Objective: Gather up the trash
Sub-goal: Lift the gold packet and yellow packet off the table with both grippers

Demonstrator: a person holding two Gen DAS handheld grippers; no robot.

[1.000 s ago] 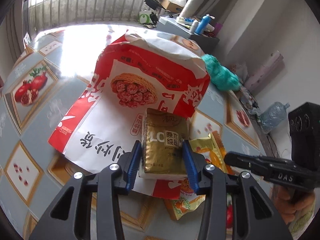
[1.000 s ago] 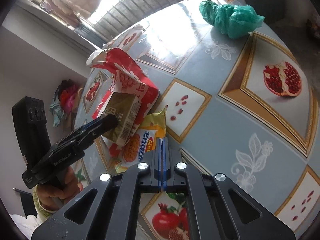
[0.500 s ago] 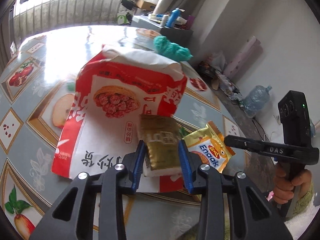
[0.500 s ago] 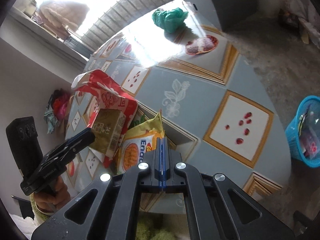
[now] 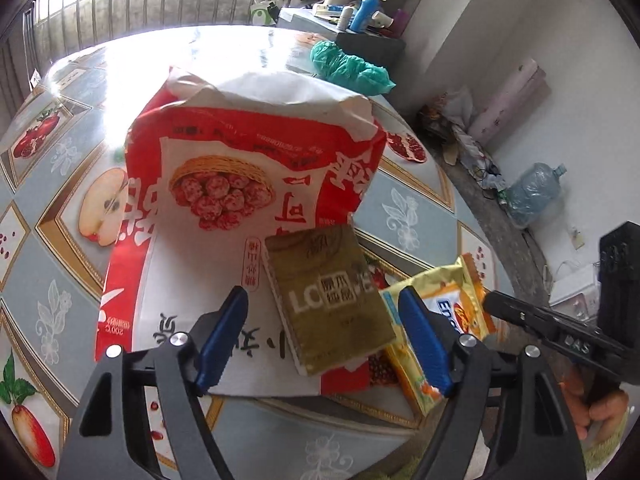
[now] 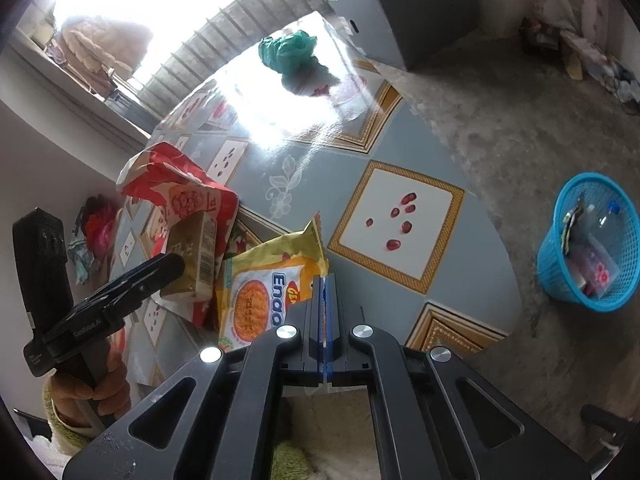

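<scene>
Two grippers worked the bench (image 6: pixel 404 152): the right gripper (image 6: pixel 323 300) had its jaws clamped on the yellow snack wrapper (image 6: pixel 264 284), the left gripper (image 5: pixel 324 336) was spread around the gold carton (image 5: pixel 328 300) on the red bag (image 5: pixel 224 168). Next, probably carrying the wrapper to the blue basket (image 6: pixel 560 276).

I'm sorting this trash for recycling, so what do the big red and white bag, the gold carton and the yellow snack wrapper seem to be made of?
Big red and white bag: likely matte paper, going by its stiff creases and plain white inside at the open top.
Gold carton: apparently coated paperboard with a metallic finish; boxy, sharp edges.
Yellow snack wrapper: probably glossy plastic film, with a serrated sealed edge.
</scene>
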